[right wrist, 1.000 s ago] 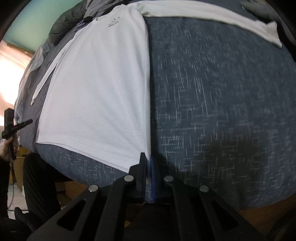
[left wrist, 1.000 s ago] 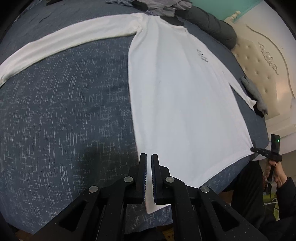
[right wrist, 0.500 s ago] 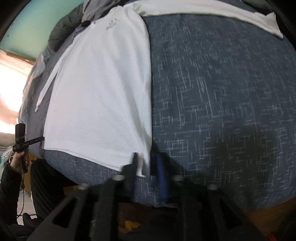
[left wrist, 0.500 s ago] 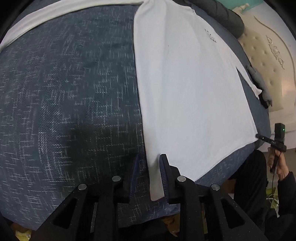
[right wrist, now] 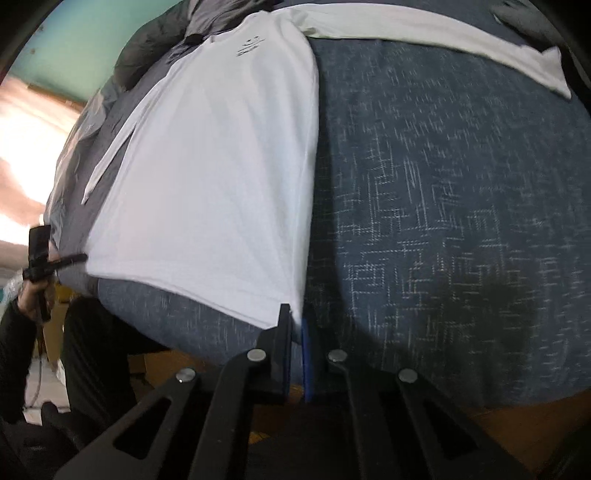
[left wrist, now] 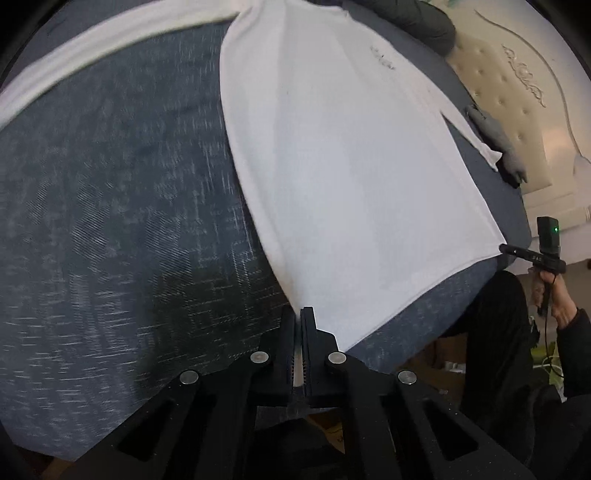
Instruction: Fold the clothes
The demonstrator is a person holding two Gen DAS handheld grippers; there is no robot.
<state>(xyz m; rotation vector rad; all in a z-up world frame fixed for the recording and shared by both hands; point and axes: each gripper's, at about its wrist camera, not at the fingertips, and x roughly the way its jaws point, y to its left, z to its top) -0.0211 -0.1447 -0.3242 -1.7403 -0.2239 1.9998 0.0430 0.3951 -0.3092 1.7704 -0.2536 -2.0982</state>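
Bed: dark blue bedspread (left wrist: pixel 110 221) flecked with white carries everything I see; a cream tufted headboard (left wrist: pixel 517 103) stands at its far end in the left view.
Left gripper (left wrist: pixel 298 314): my fingers have just closed and are clamped on the near left hem corner of the shirt, the cloth pinched between the pads.
Right gripper (right wrist: pixel 295 314): fingers likewise just closed, pinching the near right hem corner, white fabric showing in the narrow slit between them.
White long-sleeved shirt (left wrist: pixel 351 166): lies flat on the bed, front up, hem toward me, collar at the far end, a small dark print (right wrist: pixel 249 45) on the chest.
Sleeves: one sleeve (left wrist: pixel 92 59) stretches straight out across the bedspread on my left; the other sleeve (right wrist: pixel 443 29) stretches out on my right.
Beyond the shirt: dark grey bedding (right wrist: pixel 147 55) bunched near the collar; a grey cloth (left wrist: pixel 498 140) by the headboard.
Wall: teal (right wrist: pixel 92 37).
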